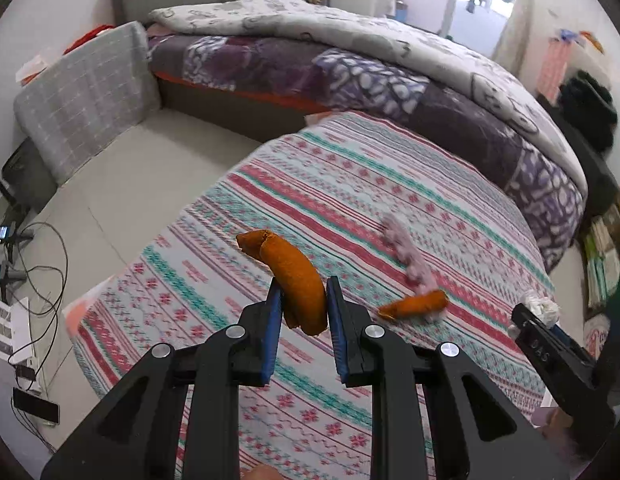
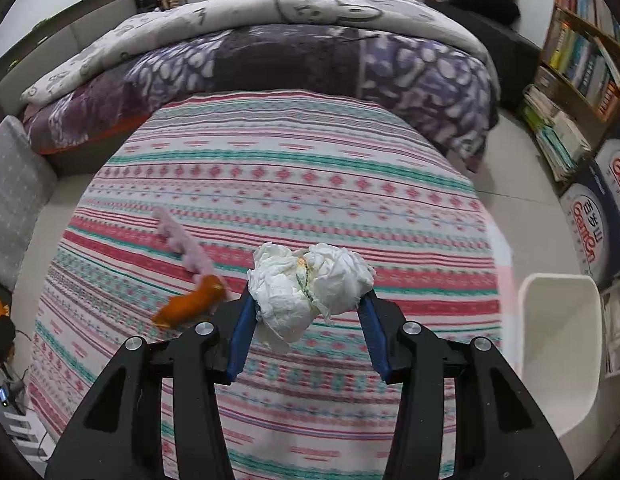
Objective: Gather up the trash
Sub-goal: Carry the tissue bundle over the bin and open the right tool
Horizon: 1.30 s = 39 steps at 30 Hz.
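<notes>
My left gripper [image 1: 302, 307] is shut on an orange sock [image 1: 294, 276] and holds it above the striped cloth [image 1: 349, 184]. A second orange sock [image 1: 414, 305] and a pink fuzzy sock [image 1: 405, 252] lie on the cloth to the right; both show in the right wrist view, orange [image 2: 188, 305] and pink [image 2: 182, 244]. My right gripper [image 2: 308, 312] is shut on a crumpled white tissue wad [image 2: 306, 284], held above the cloth [image 2: 290, 176]. The right gripper also shows in the left wrist view [image 1: 545, 320] at the right edge.
A white bin [image 2: 557, 344] stands on the floor right of the cloth. A bed with purple and grey quilts [image 2: 270, 52] lies behind. Bookshelves [image 2: 581, 68] and boxes [image 2: 593, 216] stand right. A grey cushion [image 1: 90, 96], cables and phones [image 1: 30, 320] are at left.
</notes>
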Available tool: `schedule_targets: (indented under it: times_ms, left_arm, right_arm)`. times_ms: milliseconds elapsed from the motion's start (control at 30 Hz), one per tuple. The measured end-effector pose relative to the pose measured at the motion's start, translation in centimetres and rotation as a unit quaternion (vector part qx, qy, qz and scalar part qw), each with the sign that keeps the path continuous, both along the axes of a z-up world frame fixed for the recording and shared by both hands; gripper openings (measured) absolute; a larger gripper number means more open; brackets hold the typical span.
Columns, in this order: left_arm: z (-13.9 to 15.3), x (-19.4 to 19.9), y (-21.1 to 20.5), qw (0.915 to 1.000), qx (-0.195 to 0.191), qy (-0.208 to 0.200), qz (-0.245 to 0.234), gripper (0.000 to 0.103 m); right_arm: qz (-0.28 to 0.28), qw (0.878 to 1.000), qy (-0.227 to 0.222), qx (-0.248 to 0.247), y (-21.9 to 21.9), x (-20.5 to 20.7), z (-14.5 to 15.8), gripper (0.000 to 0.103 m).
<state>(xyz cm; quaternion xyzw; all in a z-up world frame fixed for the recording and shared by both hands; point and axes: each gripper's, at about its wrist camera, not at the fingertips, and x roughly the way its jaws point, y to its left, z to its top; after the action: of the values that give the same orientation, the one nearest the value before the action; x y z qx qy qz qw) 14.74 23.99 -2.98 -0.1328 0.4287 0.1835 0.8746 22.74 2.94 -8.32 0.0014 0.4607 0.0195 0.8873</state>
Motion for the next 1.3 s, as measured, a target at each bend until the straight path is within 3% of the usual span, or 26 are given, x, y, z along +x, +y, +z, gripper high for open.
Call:
schedule_targets:
  times_ms: [467, 733, 1133, 1300]
  left_arm:
    - [-1.2, 0.7, -7.2, 0.9969, 0.032, 0.003, -0.072, 0.022]
    - [-1.7, 1.2, -10.8, 0.9932, 0.029, -0.004, -0.113, 0.022]
    - [-1.5, 0.9, -19.0, 0.9777, 0.051, -0.032, -0.201, 0.023]
    - [-0.6, 0.4, -22.8, 0.966, 0.064, -0.052, -0.245, 0.023]
  right_arm:
    - [-0.046, 0.999, 0.002, 0.007, -8.9, -2.5, -0.1, 0.045]
    - [-0.09, 0.996, 0.003, 0.015, -14.7, -3.4, -0.1, 0.046]
    - [-0.159, 0.986, 0.0, 0.041, -23.6, -4.9, 0.4, 0.046]
    - [-0.185, 0.981, -0.003, 0.051, -27.3, -5.5, 0.5, 0.046]
